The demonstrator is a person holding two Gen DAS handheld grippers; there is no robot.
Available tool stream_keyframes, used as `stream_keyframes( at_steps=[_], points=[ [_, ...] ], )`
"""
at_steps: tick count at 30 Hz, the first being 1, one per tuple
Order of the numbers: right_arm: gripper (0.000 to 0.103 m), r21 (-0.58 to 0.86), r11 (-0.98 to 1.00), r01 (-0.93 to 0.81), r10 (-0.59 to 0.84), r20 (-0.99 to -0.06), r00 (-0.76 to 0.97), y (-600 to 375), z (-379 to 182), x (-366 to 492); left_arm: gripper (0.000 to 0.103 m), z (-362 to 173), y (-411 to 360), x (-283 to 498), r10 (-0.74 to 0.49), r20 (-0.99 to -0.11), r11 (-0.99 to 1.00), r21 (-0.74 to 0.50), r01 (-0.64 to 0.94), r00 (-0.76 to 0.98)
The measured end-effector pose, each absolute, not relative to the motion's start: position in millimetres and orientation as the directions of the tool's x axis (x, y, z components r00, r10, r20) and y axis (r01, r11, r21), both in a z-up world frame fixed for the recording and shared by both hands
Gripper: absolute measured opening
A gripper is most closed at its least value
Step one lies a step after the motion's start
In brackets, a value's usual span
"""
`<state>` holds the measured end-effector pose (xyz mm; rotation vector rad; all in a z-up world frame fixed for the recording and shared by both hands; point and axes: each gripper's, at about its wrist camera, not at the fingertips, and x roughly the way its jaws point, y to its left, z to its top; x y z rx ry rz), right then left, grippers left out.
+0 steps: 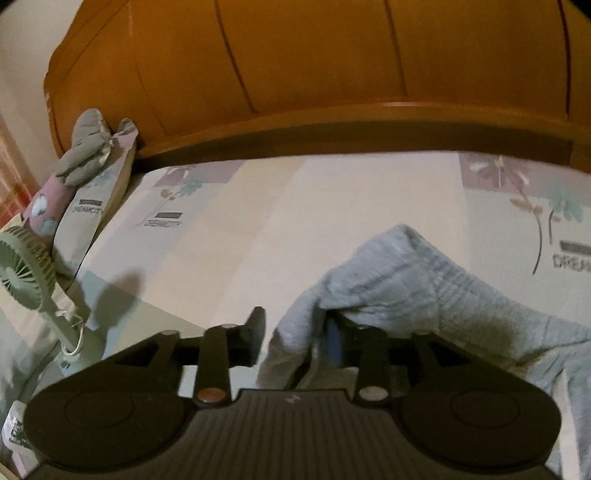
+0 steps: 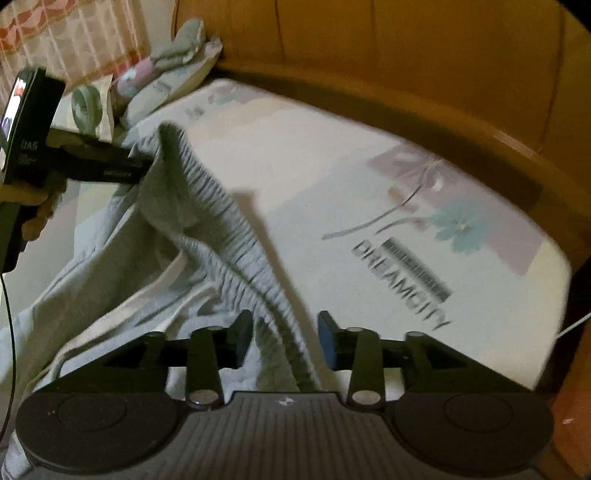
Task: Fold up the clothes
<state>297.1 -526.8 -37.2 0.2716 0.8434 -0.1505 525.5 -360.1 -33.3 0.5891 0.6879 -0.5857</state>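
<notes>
Bed w/ a pale mattress cover (image 2: 332,155), blocky pastel patches, flower prints and "DREAMCITY" lettering (image 2: 402,284) on it. Orange-brown wooden headboard (image 1: 314,62) runs along the far side, w/ a raised wooden rim between it and the mattress. Pink/orange patterned curtain (image 2: 70,33) top left in my right view. At the far left corner: a pillow (image 1: 92,206) in matching fabric leaning up, a grey stuffed toy (image 1: 86,147) on top of it, and a small green handheld fan (image 1: 26,266) just beside.

Task item: grey sweatpants (image 2: 207,236) w/ ribbed elastic waistband, lying on the mattress, waist end lifted.

My left gripper (image 1: 295,332): fingers spread apart in the left view; the right finger is buried under a fold of waistband cloth, the left finger (image 1: 255,328) is bare. From the right cam, the same gripper reaches into the raised waistband corner, cloth hanging off its tip. Can't tell if it truly pinches or the cloth is just draped over one finger.

My right gripper (image 2: 286,339): fingers spread, blue pads showing, waistband running btwn them but not pinched. Frames slightly blurred.
</notes>
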Motion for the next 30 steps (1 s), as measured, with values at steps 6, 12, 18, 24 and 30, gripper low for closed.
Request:
stream_keyframes(
  at_steps=[6, 12, 18, 24, 30],
  points=[
    [0.057, 0.268, 0.924, 0.275, 0.01, -0.732, 0.681, -542, -25, 257, 0.065, -20, -345, 524, -0.278, -0.715, 0.702, 0.304, 0.644, 0.641],
    [0.057, 0.398, 0.876, 0.274, 0.156, -0.769, 0.619, -535, -70, 231, 0.075, -28, -334, 533, -0.237, -0.792, 0.692, 0.269, 0.67, 0.563],
    [0.058, 0.543, 0.8, 0.257, 0.255, -0.694, 0.673, -534, -95, 231, 0.076, -44, -313, 540, -0.248, -0.814, 0.708, 0.218, 0.672, 0.525],
    [0.058, 0.67, 0.712, 0.208, 0.356, -0.601, 0.715, -536, -114, 231, 0.075, -72, -255, 538, -0.283, -0.83, 0.723, 0.144, 0.675, 0.48],
    [0.058, 0.781, 0.593, 0.196, 0.448, -0.522, 0.726, -533, -130, 222, 0.068, -95, -219, 555, -0.36, -0.856, 0.771, -0.048, 0.635, 0.372]
  ],
)
